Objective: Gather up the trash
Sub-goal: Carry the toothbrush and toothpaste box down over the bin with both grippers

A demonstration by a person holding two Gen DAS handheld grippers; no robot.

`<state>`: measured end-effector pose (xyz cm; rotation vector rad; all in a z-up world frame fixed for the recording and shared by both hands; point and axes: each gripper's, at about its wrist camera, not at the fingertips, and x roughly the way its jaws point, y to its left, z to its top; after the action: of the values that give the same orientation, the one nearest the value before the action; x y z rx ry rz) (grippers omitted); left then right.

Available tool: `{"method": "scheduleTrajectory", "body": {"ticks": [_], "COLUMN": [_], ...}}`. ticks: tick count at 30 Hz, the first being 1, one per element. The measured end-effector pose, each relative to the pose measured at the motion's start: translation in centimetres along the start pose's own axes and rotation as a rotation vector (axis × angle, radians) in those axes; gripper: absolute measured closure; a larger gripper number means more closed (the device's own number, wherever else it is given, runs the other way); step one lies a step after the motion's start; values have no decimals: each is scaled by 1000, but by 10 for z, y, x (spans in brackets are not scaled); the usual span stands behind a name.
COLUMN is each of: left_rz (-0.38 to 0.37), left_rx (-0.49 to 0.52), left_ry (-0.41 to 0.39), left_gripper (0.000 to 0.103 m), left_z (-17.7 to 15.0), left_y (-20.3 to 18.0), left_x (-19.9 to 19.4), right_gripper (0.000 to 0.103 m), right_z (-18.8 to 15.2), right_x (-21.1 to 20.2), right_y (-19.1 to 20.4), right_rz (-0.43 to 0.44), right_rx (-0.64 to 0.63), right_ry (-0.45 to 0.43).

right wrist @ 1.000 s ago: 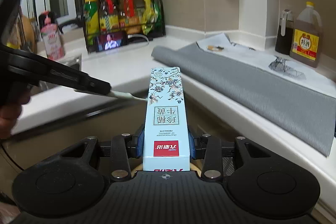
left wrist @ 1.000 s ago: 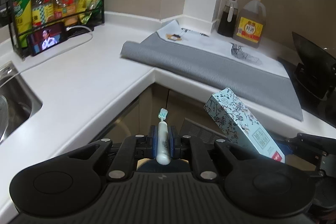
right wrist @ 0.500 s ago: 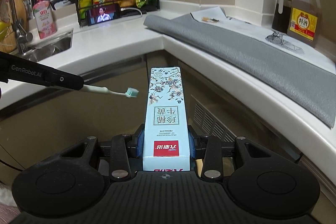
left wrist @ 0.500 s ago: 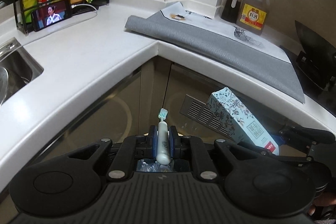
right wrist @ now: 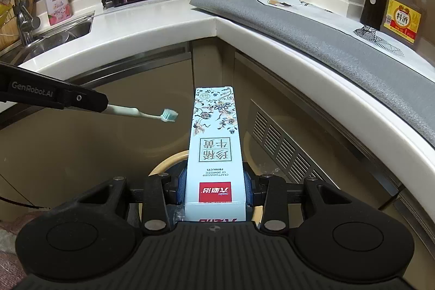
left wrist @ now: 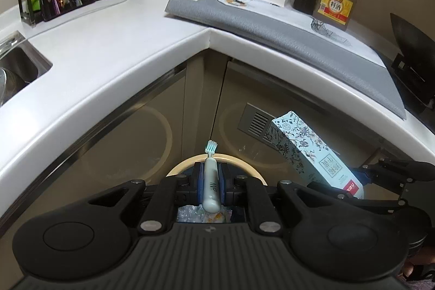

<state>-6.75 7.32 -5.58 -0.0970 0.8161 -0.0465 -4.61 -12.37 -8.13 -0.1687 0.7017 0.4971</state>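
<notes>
Holding the toothbrush (left wrist: 210,185) by its thick handle, our left gripper (left wrist: 210,181) is pinched nearly closed on it, bristles pointing forward over the cream rim of the trash bin (left wrist: 244,163) below the counter corner. Our right gripper (right wrist: 214,189) is clamped at part width on the floral toothpaste box (right wrist: 214,143), which juts out long and upright above that same bin. We judge the main risk to be the box: let go from here, its far end could catch the rim or the cabinet door (right wrist: 81,143) and tip onto the floor. The two loads sit near each other, so they could knock together if we release them at once. Both grippers slant downward toward the bin, left beside right.
</notes>
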Motion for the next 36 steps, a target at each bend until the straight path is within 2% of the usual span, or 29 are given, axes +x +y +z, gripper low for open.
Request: {"method": "scheduleTrajectory", "body": {"ticks": [21, 36], "left_rz": [-4, 0], "left_rx": [-15, -10], "left_ry": [35, 94], "left_gripper": [91, 91], "left_z": [-3, 0], "left_y": [3, 2], "left_x": [16, 46], "right_gripper": [61, 61], "right_z": [0, -3], "right_x": [15, 36], "right_y": [-1, -5], "right_rz": [7, 14], "right_rx": [-5, 8], "right_ry": [48, 99]}}
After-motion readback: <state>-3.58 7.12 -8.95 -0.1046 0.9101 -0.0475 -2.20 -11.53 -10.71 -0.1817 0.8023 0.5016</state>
